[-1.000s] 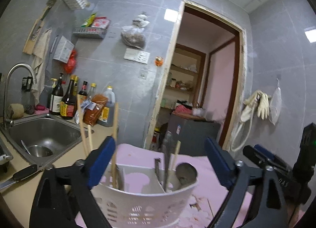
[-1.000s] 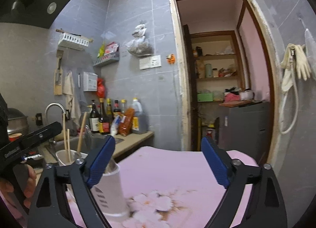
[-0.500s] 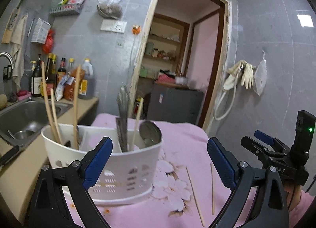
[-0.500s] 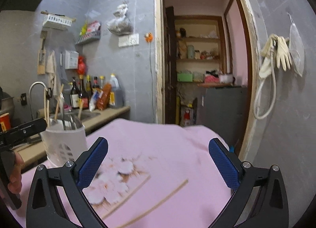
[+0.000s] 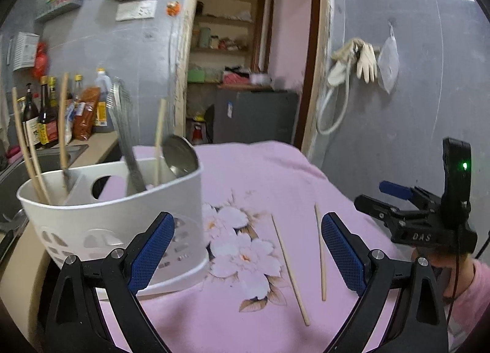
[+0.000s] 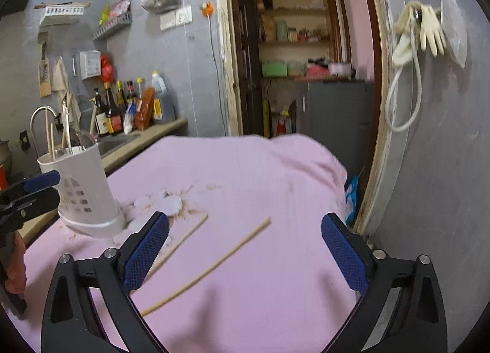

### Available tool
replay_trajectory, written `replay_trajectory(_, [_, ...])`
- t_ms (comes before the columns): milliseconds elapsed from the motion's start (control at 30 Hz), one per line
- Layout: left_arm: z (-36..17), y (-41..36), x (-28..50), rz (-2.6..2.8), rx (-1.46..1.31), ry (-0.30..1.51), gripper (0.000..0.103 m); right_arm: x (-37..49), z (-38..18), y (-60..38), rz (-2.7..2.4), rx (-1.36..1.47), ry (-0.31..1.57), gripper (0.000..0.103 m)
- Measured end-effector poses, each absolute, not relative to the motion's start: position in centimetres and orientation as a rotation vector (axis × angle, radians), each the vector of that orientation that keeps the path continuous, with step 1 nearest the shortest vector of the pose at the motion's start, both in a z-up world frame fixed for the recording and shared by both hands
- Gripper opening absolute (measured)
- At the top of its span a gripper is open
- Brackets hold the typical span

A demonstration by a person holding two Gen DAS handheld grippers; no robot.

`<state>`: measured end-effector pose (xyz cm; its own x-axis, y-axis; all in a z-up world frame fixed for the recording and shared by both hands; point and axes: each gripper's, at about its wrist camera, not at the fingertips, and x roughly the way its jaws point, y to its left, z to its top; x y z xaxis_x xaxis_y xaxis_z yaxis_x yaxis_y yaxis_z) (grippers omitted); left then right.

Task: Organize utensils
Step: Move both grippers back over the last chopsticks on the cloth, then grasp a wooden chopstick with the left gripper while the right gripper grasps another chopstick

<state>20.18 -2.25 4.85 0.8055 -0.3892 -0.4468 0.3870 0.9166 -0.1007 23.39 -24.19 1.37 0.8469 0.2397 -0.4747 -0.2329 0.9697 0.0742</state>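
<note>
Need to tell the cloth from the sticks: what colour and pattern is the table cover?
Pink cloth with a white flower print; clearest in the left wrist view.

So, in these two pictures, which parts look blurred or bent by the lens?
Left wrist view: the door frame bows from fisheye distortion, the utensil holder and its spoon are slightly smeared. Right wrist view: the nearer chopstick is soft, and shadows darken the pink cloth below the gripper.

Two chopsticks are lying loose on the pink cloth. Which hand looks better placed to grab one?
Probably the right. The right gripper has nothing between its jaws, which are closing slightly, and a chopstick lies straight ahead between them. The left gripper faces the holder more.
</note>
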Motion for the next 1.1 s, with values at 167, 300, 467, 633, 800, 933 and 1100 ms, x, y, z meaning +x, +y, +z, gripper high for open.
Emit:
replay_trajectory(167, [4.0,-3.9,21.4,-0.447,0.032,0.565,0.094,24.4,0.3,-24.6,0.256,0.01,0.597,0.074])
replay_trajectory(300, [3.3,-5.3,22.6,-0.482,0.06,0.629,0.091,25.6,-0.6,-24.7,0.262,0.018,0.675,0.064])
replay_trajectory(467, [1.8,-6.8,24.6,-0.524,0.089,0.735,0.068,27.9,-2.0,-25.4,0.282,0.1,0.786,0.046])
replay_trajectory(633, [0.9,-7.5,26.9,-0.557,0.063,0.83,0.051,29.8,-2.8,-25.8,0.29,0.151,0.851,0.037])
replay_trajectory(800, [-0.1,-8.2,29.5,-0.577,0.016,0.931,0.038,31.2,-2.7,-25.3,0.307,0.149,0.878,0.032])
replay_trajectory(933, [-1.4,-8.6,31.2,-0.554,-0.028,1.017,0.03,32.3,-3.2,-24.8,0.312,0.151,0.91,0.023])
replay_trajectory(1100, [-1.7,-8.2,32.5,-0.536,-0.089,1.06,0.024,33.2,-3.5,-24.4,0.33,0.162,0.933,0.015])
